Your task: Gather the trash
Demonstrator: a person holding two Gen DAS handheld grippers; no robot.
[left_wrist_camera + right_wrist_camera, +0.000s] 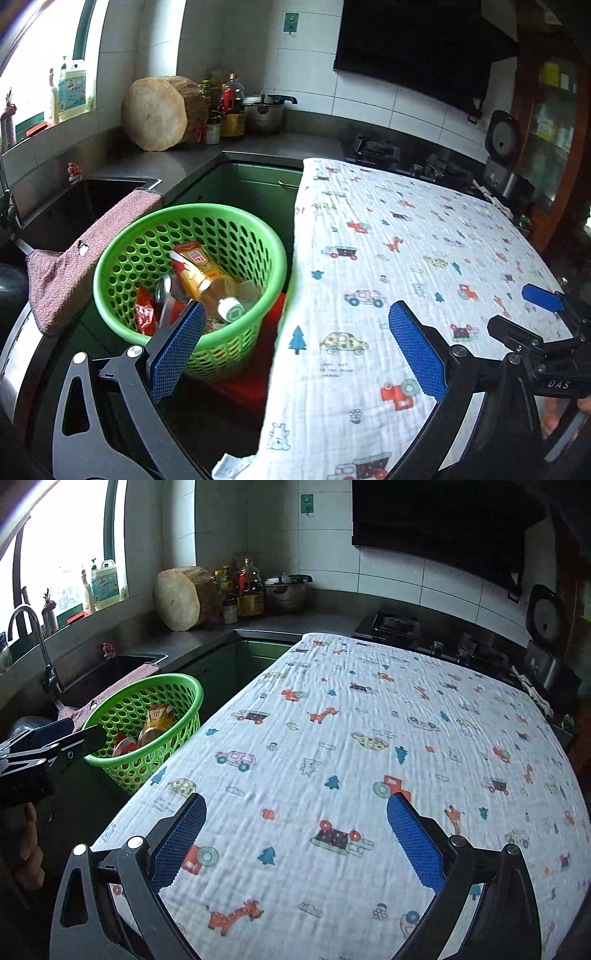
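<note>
A green perforated basket [236, 236] stands left of the table and holds a plastic bottle [210, 280], a can [164, 290] and red wrappers [144, 314]. It also shows in the right wrist view [147, 690]. My left gripper [295, 343] is open and empty, above the gap between the basket and the cloth-covered table [424, 251]. My right gripper [295, 838] is open and empty over the patterned cloth [369, 738]. The left gripper also shows at the left edge of the right wrist view [62, 742], and the right gripper at the right edge of the left wrist view [532, 314].
A pink towel [74, 258] hangs over the sink edge beside the basket. A sink [110, 668] and tap [33, 635] sit at left. A wooden chopping block [159, 112], bottles, a pot [264, 110], a stove [399, 626] and a rice cooker [504, 155] line the back counter.
</note>
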